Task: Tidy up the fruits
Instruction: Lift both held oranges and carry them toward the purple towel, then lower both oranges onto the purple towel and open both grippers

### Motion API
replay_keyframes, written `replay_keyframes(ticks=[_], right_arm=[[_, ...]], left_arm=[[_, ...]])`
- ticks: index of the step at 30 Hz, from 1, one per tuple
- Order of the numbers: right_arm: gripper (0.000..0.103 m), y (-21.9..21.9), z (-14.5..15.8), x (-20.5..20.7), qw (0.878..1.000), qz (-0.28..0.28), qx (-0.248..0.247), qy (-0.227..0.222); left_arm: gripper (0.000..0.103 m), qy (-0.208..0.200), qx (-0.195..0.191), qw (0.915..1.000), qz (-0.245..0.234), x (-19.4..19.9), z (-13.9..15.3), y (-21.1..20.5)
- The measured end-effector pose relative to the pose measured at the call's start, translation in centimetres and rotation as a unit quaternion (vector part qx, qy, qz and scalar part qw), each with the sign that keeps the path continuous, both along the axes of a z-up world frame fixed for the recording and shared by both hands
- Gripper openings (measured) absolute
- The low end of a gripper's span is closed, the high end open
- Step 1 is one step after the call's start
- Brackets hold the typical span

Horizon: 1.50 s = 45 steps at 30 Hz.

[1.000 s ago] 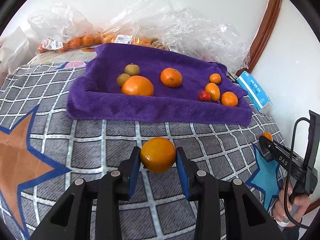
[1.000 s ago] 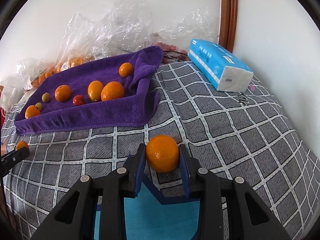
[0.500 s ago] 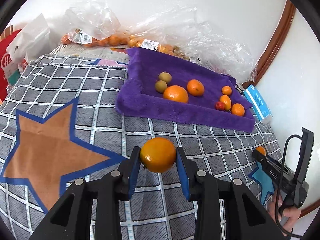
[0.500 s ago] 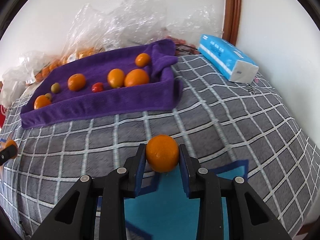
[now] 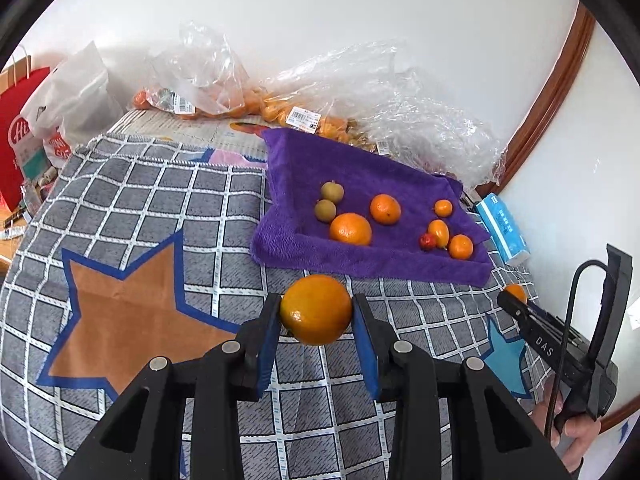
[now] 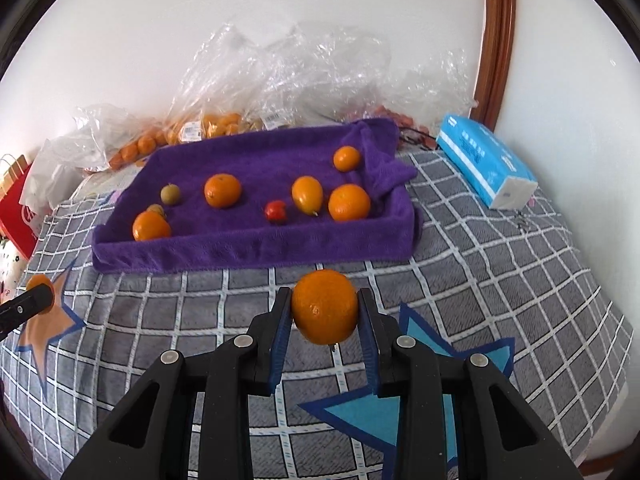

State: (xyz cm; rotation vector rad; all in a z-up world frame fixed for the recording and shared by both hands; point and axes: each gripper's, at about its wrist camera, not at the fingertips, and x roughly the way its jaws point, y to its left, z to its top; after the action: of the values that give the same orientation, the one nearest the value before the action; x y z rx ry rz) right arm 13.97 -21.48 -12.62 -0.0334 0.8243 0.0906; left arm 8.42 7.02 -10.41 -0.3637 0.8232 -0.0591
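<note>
My left gripper is shut on an orange, held above the grey checked cloth. My right gripper is shut on a second orange. Ahead of both lies a purple towel bearing several fruits: oranges, two small green fruits, a small red fruit and an oval yellow-orange fruit. In the left wrist view the right gripper shows at the far right with its orange. In the right wrist view the left gripper shows at the far left edge.
Clear plastic bags with more oranges lie behind the towel by the white wall. A blue tissue pack sits right of the towel. A red paper bag and a white bag stand at the left. A brown wooden frame rises at the right.
Both grippers have pulled back and risen with their oranges, so the purple towel looks smaller and farther. More of the checked cloth and its stars shows.
</note>
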Motion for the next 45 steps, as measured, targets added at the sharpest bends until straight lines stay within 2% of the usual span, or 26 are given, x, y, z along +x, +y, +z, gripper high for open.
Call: replay_keyframes(ticks=[3, 7, 12, 18, 23, 33, 45], right_arm=[[0.032, 0.2, 1.3, 0.4, 1.0, 0.009, 0.01, -0.005], [0.032, 0.7, 2.4, 1.0, 1.0, 0.018, -0.003, 0.003], [0.032, 0.9, 4.0, 0.4, 1.0, 0.02, -0.012, -0.018], [0.032, 1.3, 5.3, 1.0, 0.999, 0.025, -0.006, -0.024], [0.032, 1.9, 6.1, 2.0, 0.999, 0.036, -0.01, -0.029], [0.032, 1.8, 6.5, 4.8, 0.999, 0.041, -0.001, -0.035], [0.032, 2.1, 5.2, 7.4, 0.999, 0.036, 0.012, -0.022]], left_arm=[[0.033, -0.002, 0.004, 0.9999, -0.014, 0.1, 0.8, -0.1], [0.033, 0.002, 0.011, 0.9996, -0.028, 0.6, 1.7, 0.0], [0.033, -0.008, -0.006, 0.9996, -0.025, 1.4, 2.7, 0.3], [0.033, -0.038, 0.016, 0.9989, -0.022, 2.0, 4.9, -0.1], [0.033, -0.044, 0.009, 0.9988, -0.017, 2.8, 5.6, -0.1], [0.033, -0.045, 0.009, 0.9989, -0.009, 5.4, 5.9, 0.2], [0.033, -0.049, 0.011, 0.9987, -0.008, 8.2, 5.9, 0.3]])
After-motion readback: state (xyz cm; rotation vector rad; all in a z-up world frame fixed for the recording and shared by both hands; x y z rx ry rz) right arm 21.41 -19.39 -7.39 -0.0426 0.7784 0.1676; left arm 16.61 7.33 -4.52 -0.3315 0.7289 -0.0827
